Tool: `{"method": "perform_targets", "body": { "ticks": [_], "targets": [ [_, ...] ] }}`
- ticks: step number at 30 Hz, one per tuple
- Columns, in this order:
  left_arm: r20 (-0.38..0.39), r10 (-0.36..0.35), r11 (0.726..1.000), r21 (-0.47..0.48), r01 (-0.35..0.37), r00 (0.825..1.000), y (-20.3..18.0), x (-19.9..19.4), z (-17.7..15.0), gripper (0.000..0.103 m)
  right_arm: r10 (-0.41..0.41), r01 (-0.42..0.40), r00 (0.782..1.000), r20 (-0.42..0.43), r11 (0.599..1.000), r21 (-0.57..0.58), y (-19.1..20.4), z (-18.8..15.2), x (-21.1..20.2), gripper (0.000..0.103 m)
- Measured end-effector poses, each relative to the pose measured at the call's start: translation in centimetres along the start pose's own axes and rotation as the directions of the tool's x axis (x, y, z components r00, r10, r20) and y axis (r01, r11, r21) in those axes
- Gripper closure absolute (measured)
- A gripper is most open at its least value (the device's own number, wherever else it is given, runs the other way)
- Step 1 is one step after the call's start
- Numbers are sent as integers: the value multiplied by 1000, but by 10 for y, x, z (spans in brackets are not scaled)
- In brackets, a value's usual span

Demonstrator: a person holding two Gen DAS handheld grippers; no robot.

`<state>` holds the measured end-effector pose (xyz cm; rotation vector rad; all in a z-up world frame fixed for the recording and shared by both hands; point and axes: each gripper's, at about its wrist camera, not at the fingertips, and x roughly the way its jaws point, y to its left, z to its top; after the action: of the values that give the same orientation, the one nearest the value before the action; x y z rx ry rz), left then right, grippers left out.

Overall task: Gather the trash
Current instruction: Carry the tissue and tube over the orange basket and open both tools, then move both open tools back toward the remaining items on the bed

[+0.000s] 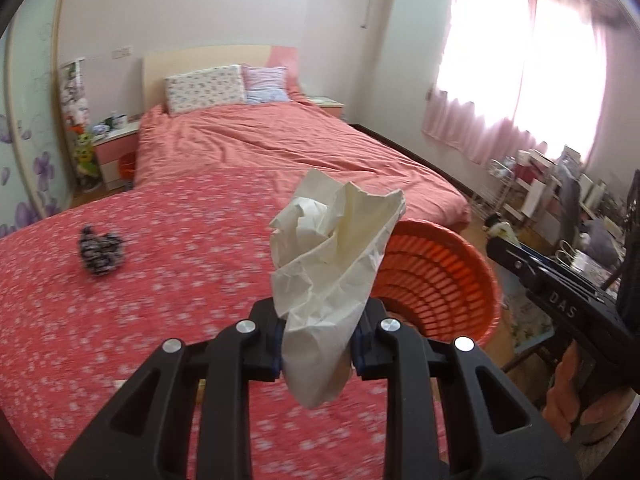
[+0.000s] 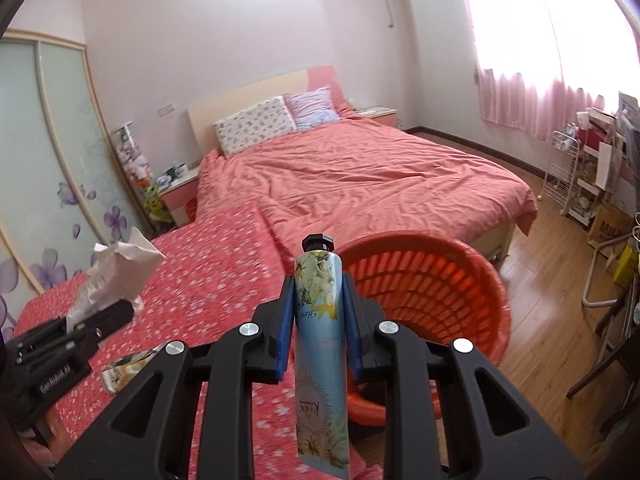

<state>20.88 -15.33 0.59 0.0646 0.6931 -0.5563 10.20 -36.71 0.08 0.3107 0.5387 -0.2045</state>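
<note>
My left gripper (image 1: 318, 334) is shut on a crumpled white tissue (image 1: 328, 264), held in the air over the red flowered cloth (image 1: 160, 280), just left of an orange slatted basket (image 1: 452, 272). My right gripper (image 2: 318, 320) is shut on a light-blue flowered tube (image 2: 320, 344) with a black cap, standing upright between the blue pads. The orange basket (image 2: 432, 292) sits just right of it. The left gripper (image 2: 100, 316) with the white tissue (image 2: 120, 268) shows at the left in the right wrist view. A crumpled dark patterned scrap (image 1: 100, 250) and a shiny wrapper (image 2: 124, 368) lie on the cloth.
A big bed with a salmon cover (image 1: 280, 148) and two pillows (image 1: 224, 88) fills the room behind. A nightstand (image 1: 116, 148) stands at its left, a wardrobe (image 2: 48, 160) beyond. Cluttered shelves and a white rack (image 2: 580, 176) line the right wall under a curtained window. Wooden floor (image 2: 552, 240) lies right of the basket.
</note>
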Motion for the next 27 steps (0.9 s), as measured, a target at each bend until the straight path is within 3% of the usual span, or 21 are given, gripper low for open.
{"method": "perform_targets", "body": {
  "ticks": [18,21,24,27],
  "targets": [
    [-94,-132,989,53,137,987,-85,96,9,77,-26,29,999,-24,992,126,-73,14,44,80],
    [-111,-125,990,58,132,986,-92,115,11,70,-21,26,999,-33,988,155,-85,20,53,79],
    [-140,-98,992,60,107,985,-91,133,9,53,-21,31,998,-57,982,188,-96,20,63,73],
    [-164,-73,995,53,83,984,-84,143,6,53,-45,57,997,-67,980,188,-100,16,63,66]
  ]
}}
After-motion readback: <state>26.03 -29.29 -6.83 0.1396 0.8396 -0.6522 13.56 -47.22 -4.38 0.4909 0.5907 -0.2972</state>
